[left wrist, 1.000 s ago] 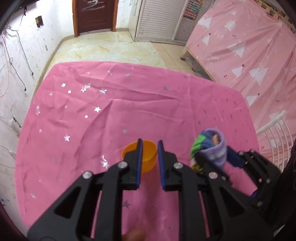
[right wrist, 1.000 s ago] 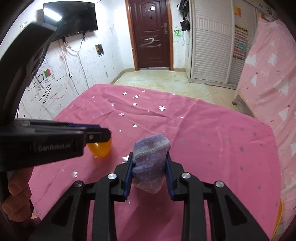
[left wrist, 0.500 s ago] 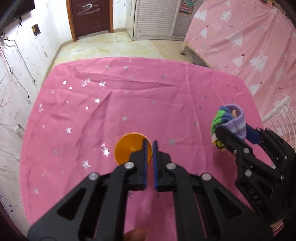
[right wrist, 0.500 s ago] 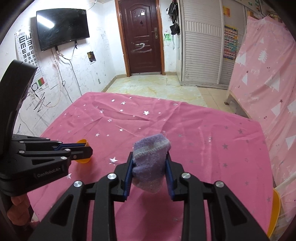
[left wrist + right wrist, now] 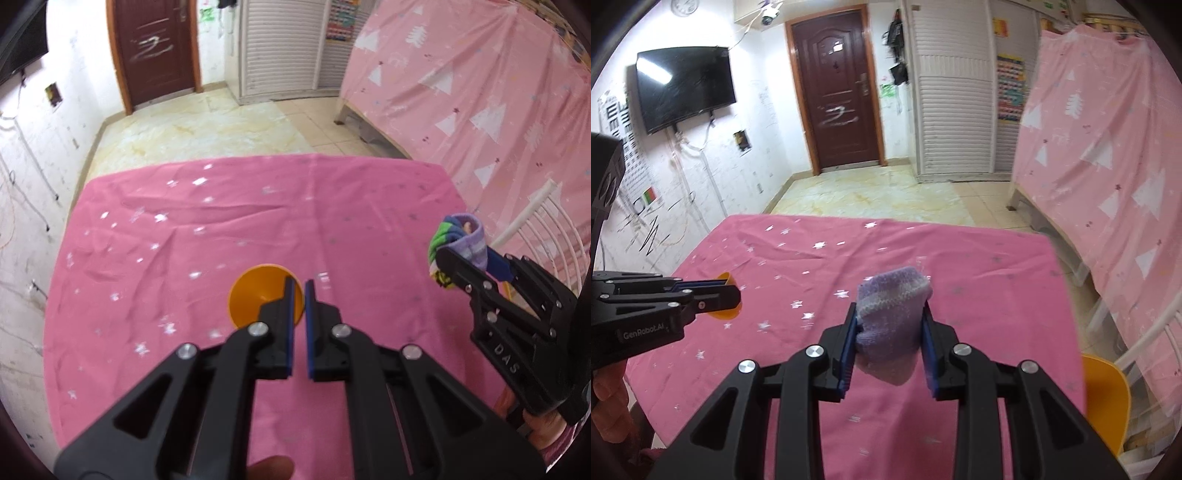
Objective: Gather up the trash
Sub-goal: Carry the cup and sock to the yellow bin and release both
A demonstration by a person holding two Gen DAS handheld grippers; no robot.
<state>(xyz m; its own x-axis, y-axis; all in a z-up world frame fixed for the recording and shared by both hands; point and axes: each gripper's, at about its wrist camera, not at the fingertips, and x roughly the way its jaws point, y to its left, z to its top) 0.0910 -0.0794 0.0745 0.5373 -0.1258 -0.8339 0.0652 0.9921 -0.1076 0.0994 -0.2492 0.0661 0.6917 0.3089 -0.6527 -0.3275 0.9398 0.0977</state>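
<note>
**A:** What's my right gripper (image 5: 889,334) got?

**B:** A purple sock (image 5: 891,325), clamped between the blue pads (image 5: 848,354). Its lower end sags below the jaws. From the left wrist the sock (image 5: 458,243) shows green and blue stripes too, held off past the cloth's (image 5: 369,206) right edge, and the right gripper (image 5: 469,264) body covers its underside.

**A:** And my left gripper (image 5: 299,323)?

**B:** Jaws almost together, a thin gap between them, nothing held. An orange cup (image 5: 255,299) sits on the cloth just ahead; the left finger (image 5: 286,325) hides its near rim. I can't tell whether they touch.

**A:** From the right wrist?

**B:** The left gripper (image 5: 729,291) blocks most of the cup (image 5: 726,314); only slivers show. An orange chair (image 5: 1104,402) is cut off at the right.
</note>
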